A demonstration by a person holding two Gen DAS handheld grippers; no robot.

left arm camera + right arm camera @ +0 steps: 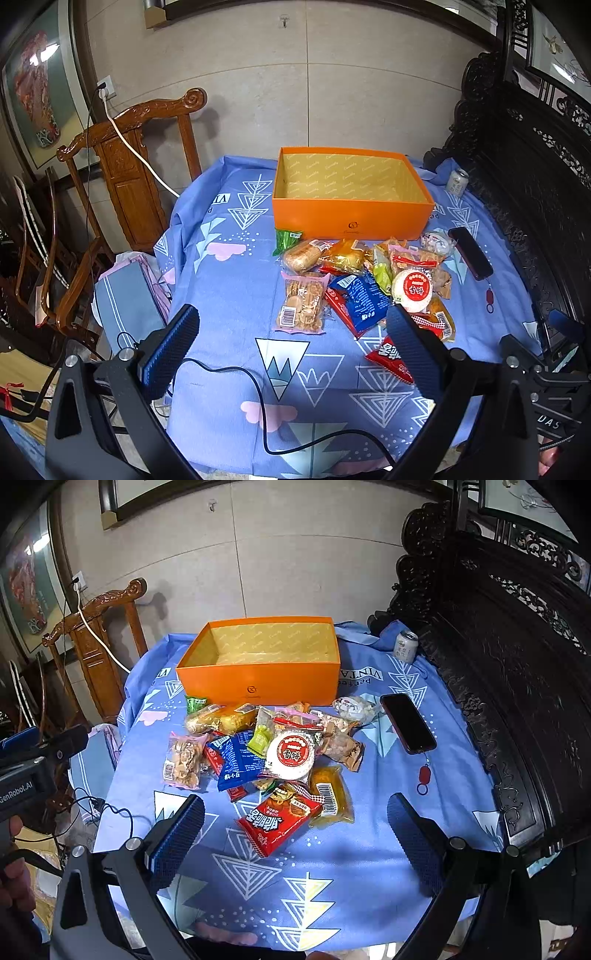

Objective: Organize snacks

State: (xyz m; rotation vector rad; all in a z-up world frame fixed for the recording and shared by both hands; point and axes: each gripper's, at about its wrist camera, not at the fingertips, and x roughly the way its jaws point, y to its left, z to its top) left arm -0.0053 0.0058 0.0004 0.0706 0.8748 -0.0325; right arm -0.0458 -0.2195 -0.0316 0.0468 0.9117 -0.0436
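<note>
While both tools are hovering short of the heap with nothing between their jaws, the first pick looks like the step in hand. The right gripper (295, 834) is standing released, its jaws spread wide, and it is facing the red packet (279, 818) that is lying nearest, at the front edge of the snack pile (266, 746). The left gripper (291, 354) is likewise released and is pointing at the biscuit bag (303, 306) on its side of the pile. To do this well, I judge it is worth taking an outlying, flat packet first, closing across its narrow width and lifting straight up, so that neighbours overlapping it are not being dragged along. The round rice cracker (291, 755) is sitting on top of other packets and could slide. The orange box (258, 681) is standing open just behind the pile on the worktop (369, 867), and it is holding nothing that shows. A phone (408, 723) and a can (405, 646) are lying beside it, outside.
</note>
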